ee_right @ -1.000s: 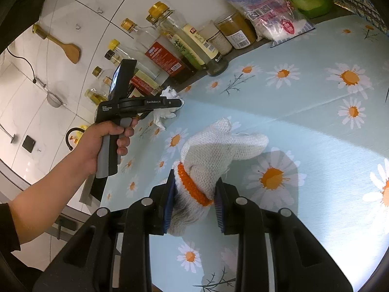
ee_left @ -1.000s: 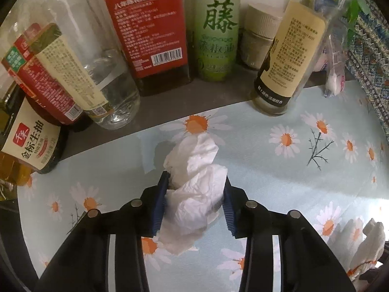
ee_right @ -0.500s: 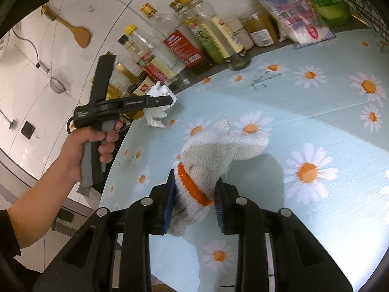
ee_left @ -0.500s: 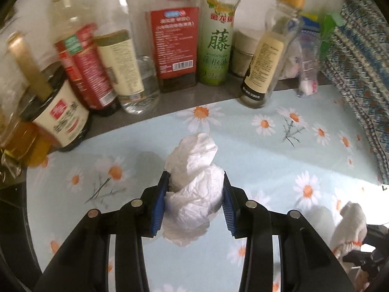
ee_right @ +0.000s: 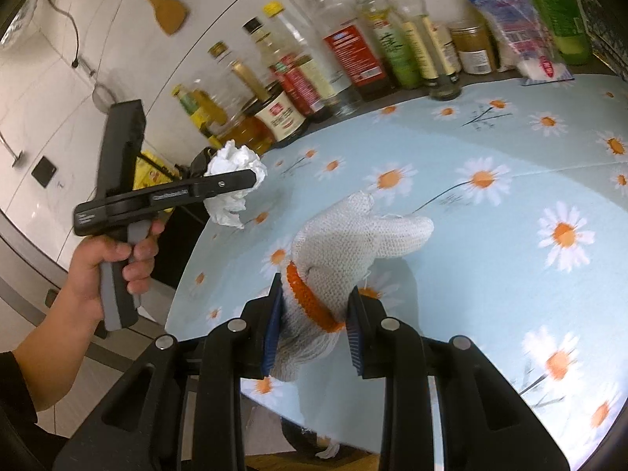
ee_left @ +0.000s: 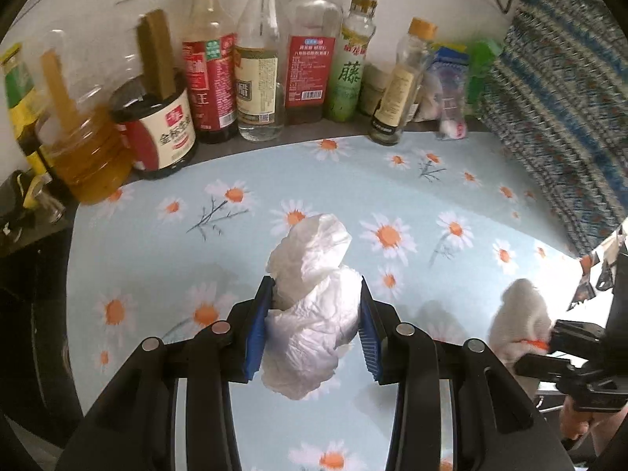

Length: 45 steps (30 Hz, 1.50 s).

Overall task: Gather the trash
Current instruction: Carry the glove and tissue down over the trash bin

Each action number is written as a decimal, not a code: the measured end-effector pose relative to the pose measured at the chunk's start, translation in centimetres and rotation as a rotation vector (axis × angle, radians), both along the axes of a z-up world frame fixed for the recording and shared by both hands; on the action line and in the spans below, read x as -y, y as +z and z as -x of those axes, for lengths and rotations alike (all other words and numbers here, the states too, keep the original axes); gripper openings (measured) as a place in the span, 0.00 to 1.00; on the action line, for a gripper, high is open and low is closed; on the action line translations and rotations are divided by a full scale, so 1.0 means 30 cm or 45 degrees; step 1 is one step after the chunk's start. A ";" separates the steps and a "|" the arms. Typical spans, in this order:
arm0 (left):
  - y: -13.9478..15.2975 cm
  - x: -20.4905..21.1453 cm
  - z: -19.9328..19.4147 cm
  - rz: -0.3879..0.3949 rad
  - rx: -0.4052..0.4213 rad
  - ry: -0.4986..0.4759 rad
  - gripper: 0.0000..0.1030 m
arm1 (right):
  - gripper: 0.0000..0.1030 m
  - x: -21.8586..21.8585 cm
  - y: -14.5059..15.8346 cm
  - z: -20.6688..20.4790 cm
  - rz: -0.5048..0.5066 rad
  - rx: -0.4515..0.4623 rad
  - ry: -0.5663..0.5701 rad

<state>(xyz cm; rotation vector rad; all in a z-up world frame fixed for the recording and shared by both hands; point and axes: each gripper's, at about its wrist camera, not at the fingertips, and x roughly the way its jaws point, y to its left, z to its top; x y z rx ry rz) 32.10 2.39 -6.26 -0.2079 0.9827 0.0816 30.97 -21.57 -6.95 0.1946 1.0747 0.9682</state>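
My left gripper (ee_left: 316, 320) is shut on a crumpled white tissue (ee_left: 314, 306), held clear above the daisy-print tablecloth (ee_left: 392, 196). The right wrist view shows that same tissue (ee_right: 233, 180) in the left gripper (ee_right: 235, 180), gripped by a person's hand (ee_right: 114, 263) out over the table's left edge. My right gripper (ee_right: 314, 312) is shut on a white knitted glove (ee_right: 345, 247) with an orange cuff band, lifted off the cloth. At the right edge of the left wrist view the glove (ee_left: 518, 314) shows again.
A row of oil, vinegar and sauce bottles (ee_left: 251, 78) lines the back wall, with a big yellow oil jug (ee_left: 78, 145) at the left. A woven patterned basket (ee_left: 557, 117) stands at the right. A wooden spatula (ee_right: 157, 4) hangs on the tiled wall. Bagged goods (ee_right: 514, 31) lie back right.
Both grippers have pulled back from the bottles and risen, carrying the tissue and the glove. The left one has drawn out toward the table's edge. Neither grip has changed.
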 end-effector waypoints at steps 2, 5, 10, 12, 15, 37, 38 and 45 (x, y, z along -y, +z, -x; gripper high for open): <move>0.024 0.003 0.061 0.004 0.025 -0.010 0.37 | 0.30 -0.032 0.019 0.040 0.003 0.012 0.014; 0.050 0.013 0.145 -0.006 0.052 -0.028 0.37 | 0.30 -0.069 0.039 0.089 0.007 0.021 0.030; 0.063 0.009 0.280 0.009 0.071 -0.030 0.37 | 0.30 -0.131 0.055 0.177 0.024 0.024 0.072; 0.059 0.004 0.336 0.029 0.076 -0.022 0.37 | 0.30 -0.148 0.053 0.207 0.030 0.019 0.086; 0.042 -0.002 0.420 0.077 0.078 -0.002 0.37 | 0.30 -0.174 0.048 0.264 0.051 0.013 0.115; -0.243 0.002 0.832 0.270 -0.137 0.086 0.37 | 0.30 -0.296 -0.155 0.591 0.266 -0.094 0.331; -0.269 0.003 0.844 0.294 -0.156 0.088 0.37 | 0.30 -0.299 -0.177 0.609 0.278 -0.093 0.337; -0.462 0.023 0.895 0.355 -0.287 0.078 0.37 | 0.30 -0.328 -0.400 0.716 0.413 -0.157 0.383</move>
